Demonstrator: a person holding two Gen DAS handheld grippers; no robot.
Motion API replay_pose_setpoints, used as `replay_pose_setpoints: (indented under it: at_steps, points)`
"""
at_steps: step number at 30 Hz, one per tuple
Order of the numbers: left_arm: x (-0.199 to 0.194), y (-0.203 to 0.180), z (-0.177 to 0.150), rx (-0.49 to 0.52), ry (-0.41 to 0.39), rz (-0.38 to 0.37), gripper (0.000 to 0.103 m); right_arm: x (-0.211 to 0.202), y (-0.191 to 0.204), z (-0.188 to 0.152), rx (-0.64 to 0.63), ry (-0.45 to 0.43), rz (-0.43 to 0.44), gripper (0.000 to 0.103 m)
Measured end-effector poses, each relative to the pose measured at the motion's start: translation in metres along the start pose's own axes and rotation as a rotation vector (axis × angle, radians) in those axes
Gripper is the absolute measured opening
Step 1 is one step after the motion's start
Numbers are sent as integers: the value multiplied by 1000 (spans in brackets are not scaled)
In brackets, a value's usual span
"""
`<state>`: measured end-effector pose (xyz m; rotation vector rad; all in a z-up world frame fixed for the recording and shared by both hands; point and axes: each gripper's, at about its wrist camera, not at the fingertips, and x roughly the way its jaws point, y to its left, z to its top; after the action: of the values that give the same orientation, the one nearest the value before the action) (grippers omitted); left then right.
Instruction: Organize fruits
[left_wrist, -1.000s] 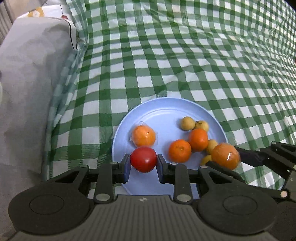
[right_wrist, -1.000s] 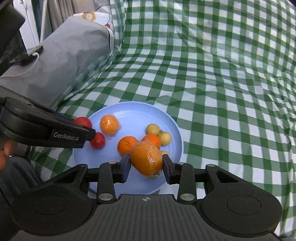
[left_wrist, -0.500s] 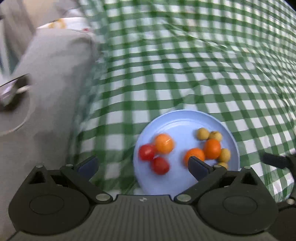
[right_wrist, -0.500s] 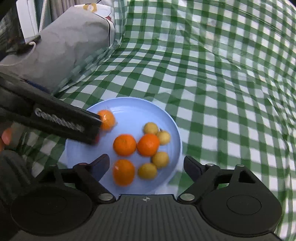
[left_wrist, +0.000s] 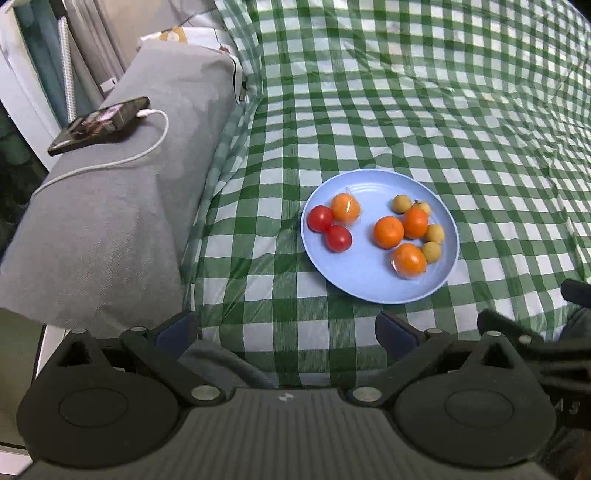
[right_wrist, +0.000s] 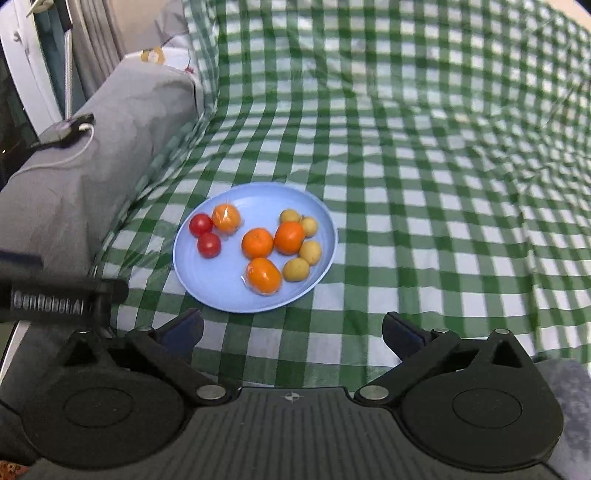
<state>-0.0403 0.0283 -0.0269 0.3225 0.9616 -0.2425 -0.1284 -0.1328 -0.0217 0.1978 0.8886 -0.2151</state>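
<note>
One green-checked cloth (left_wrist: 406, 110), grey cushion (left_wrist: 129, 184) alongside

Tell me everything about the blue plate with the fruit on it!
The round light-blue plate looks like smooth plastic with a shallow raised rim. It lies flat on the green-and-white checked cloth, beside a grey cushion. On it rest two red tomatoes, four oranges, two of them in clear wrap, and four small yellow-brown fruits. Neither gripper touches it.
</note>
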Motion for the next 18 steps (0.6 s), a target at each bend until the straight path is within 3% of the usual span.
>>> replay_pose_setpoints:
  at_steps: [18]
  points:
    - [-39,-7,-21,-8,-78,4,102,-41,2,-12,-29,-112,-39,102]
